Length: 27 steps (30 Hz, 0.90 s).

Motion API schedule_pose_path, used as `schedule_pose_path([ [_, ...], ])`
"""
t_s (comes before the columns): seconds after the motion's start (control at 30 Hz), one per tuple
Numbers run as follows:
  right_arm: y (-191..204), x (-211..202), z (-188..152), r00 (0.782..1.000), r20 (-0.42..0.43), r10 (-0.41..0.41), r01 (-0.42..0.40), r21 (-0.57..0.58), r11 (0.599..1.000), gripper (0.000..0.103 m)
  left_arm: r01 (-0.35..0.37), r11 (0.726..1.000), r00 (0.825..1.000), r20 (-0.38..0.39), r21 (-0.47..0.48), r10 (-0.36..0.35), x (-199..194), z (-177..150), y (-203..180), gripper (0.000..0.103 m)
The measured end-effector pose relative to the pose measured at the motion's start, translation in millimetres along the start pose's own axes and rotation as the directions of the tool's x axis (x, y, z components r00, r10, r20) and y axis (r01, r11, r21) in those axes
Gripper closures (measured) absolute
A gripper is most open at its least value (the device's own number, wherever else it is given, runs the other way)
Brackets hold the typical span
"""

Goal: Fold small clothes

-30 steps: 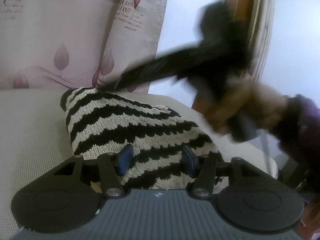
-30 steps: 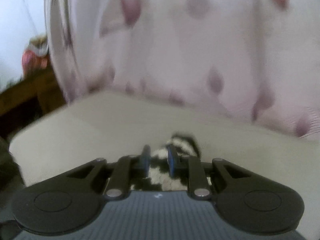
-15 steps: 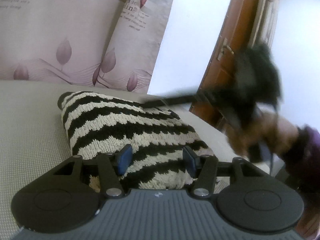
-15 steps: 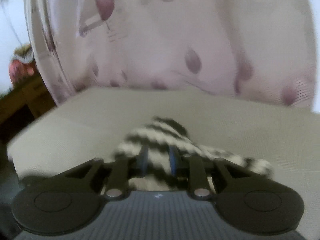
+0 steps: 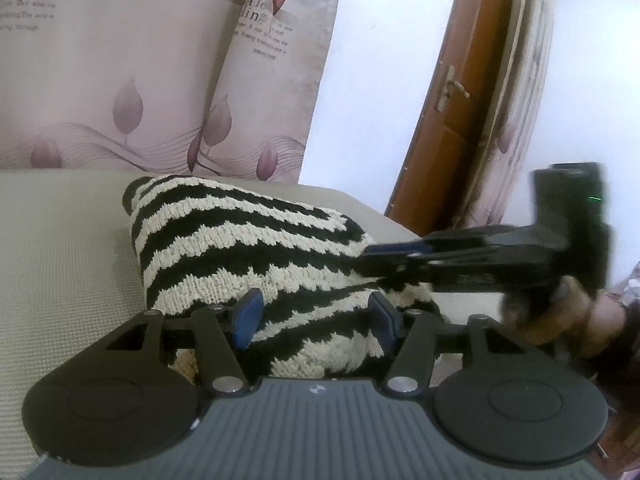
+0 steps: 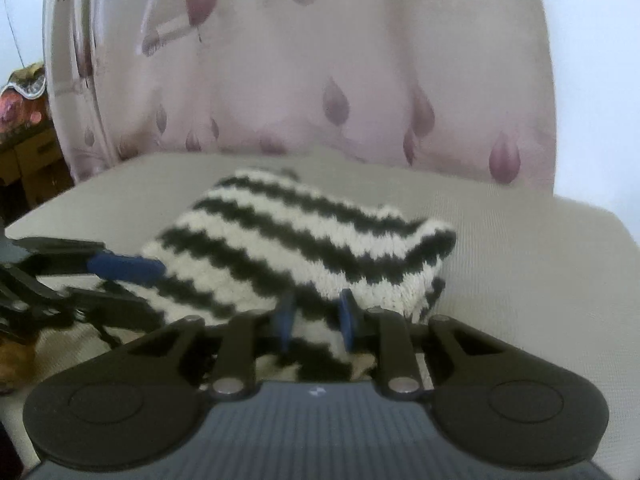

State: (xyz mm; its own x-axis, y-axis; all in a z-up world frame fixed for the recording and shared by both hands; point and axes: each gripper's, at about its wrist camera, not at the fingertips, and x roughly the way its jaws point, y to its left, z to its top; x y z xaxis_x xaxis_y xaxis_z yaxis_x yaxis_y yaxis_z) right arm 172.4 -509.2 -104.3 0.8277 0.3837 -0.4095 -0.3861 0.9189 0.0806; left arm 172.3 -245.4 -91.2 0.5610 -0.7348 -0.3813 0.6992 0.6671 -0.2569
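Your striped knit [image 5: 240,248] lies in the middle of both frames on the beige cushion [image 5: 60,248], already doubled into a thick bundle. In the left wrist view its long axis runs from upper left, near the patterned curtain [image 5: 120,80], down toward the lower centre, where its near end sits between the fingers of your left gripper [image 5: 316,320].

That left gripper is spread wide, the blue pads standing either side of the knit without pinching it. Your right gripper [image 6: 314,320] has its jaws much closer together around a fold of the near edge; they look clamped on the cloth, though blur keeps this from being certain. In the left wrist view it comes in from the right of the frame and meets the bundle at its right-hand edge.

Both grippers are at the garment, so neither has reach to make up. The next fold likely goes along the stripes toward the far end. There is open cushion to the left of the frame and beyond the knit; on the right the cushion edge falls away near the wooden door [image 5: 448,120], so keep the bundle from sliding that way.
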Motion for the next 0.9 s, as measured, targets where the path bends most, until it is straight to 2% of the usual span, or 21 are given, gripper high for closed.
schedule_pose_path([
  [0.07, 14, -13, -5, 1.000, 0.027, 0.000, 0.002, -0.055, 0.998, 0.080, -0.008, 1.000, 1.000, -0.005, 0.005, 0.008, 1, 1, 0, 0.045],
  [0.13, 27, -21, -17, 1.000, 0.001, -0.018, 0.018, -0.120, 0.993, 0.080, -0.017, 1.000, 1.000, -0.011, 0.007, 0.017, 3, 3, -1, 0.044],
  [0.23, 37, -18, -41, 0.994, -0.071, -0.088, 0.070, -0.228, 0.971, 0.081, -0.023, 1.000, 0.999, -0.025, 0.018, 0.024, 6, 5, -4, 0.042],
  [0.6, 13, -24, -65, 0.999, 0.031, -0.038, 0.040, -0.091, 0.995, 0.081, -0.097, 0.992, 0.992, -0.076, 0.086, 0.103, 13, 12, -17, 0.041],
  [0.9, 11, -26, -68, 0.998, 0.048, -0.028, 0.031, -0.077, 0.997, 0.081, -0.124, 0.985, 0.987, -0.087, 0.123, 0.135, 17, 10, -30, 0.029],
])
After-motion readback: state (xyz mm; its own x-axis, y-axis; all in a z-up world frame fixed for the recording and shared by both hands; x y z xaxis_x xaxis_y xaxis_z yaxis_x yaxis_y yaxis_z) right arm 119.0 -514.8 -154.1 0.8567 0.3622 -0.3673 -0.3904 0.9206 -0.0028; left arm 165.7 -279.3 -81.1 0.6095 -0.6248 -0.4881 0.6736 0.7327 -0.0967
